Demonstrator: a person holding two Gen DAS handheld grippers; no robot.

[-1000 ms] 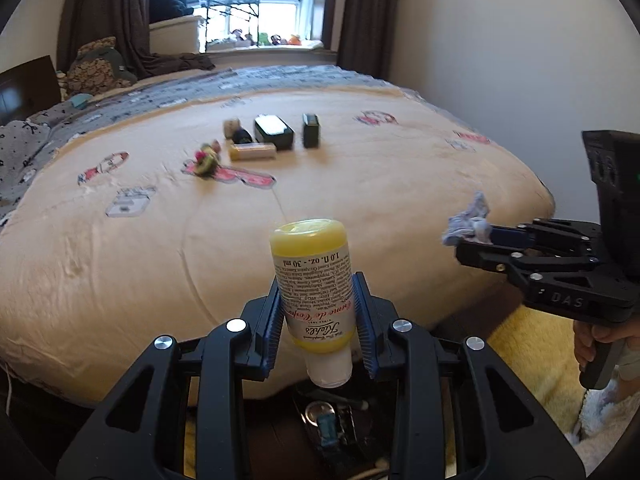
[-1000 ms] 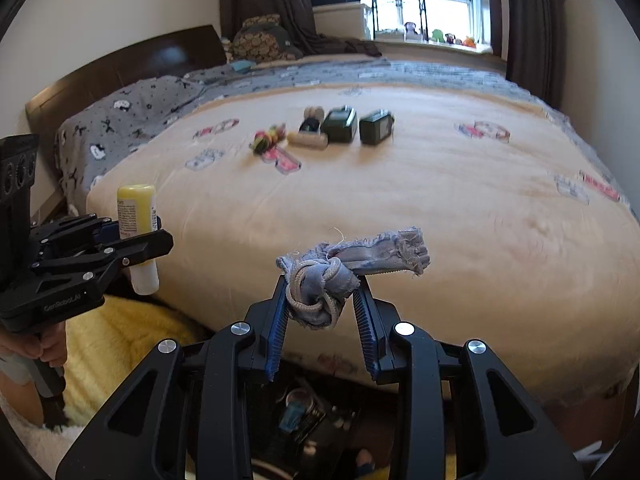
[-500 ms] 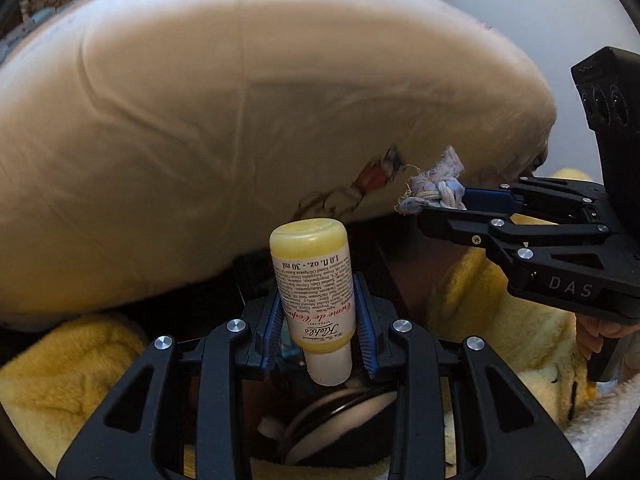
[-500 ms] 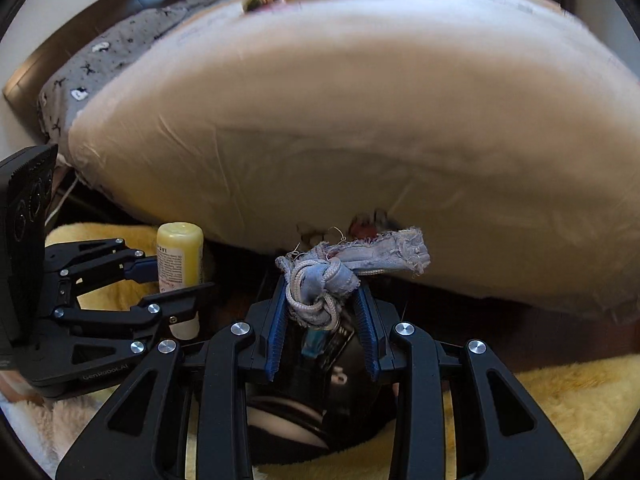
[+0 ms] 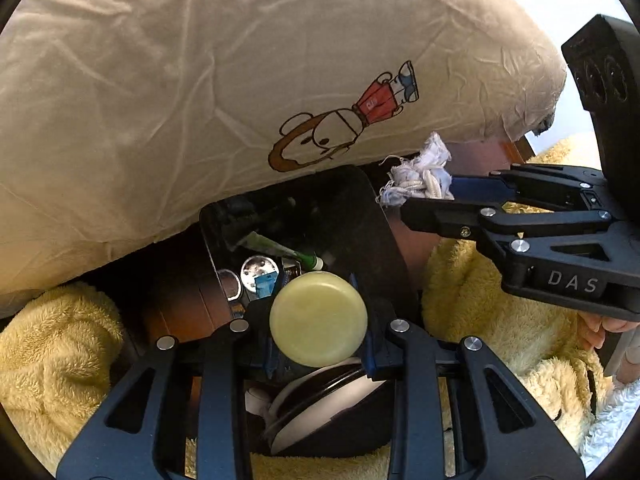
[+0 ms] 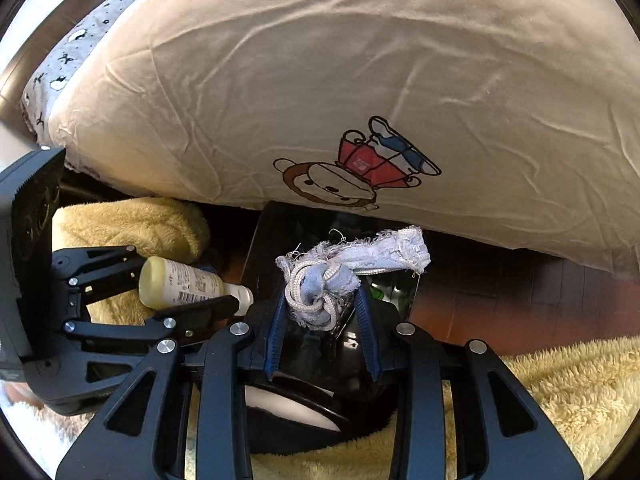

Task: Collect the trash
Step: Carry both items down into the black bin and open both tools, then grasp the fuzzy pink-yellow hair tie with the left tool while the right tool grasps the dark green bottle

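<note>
The left gripper [image 5: 318, 330] is clenching a small yellow plastic lotion bottle [image 5: 318, 318], cap pointing down, directly over the open black waste bin [image 5: 372, 216]. The right gripper [image 6: 322, 326] is gripping a frayed knotted blue-white rag [image 6: 340, 276] above the same bin. Step in hand: disposal. Next move likely calls for releasing both.

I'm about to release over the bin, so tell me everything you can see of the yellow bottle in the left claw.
The yellow bottle is small, pale translucent plastic, with a printed label and barcode on its side and a white cap. The left claw is shut on its body. It is tilted cap-down toward the open black trash bin beside the bed; the left wrist view shows only its round flat base. Nothing but the claw touches it.
</note>
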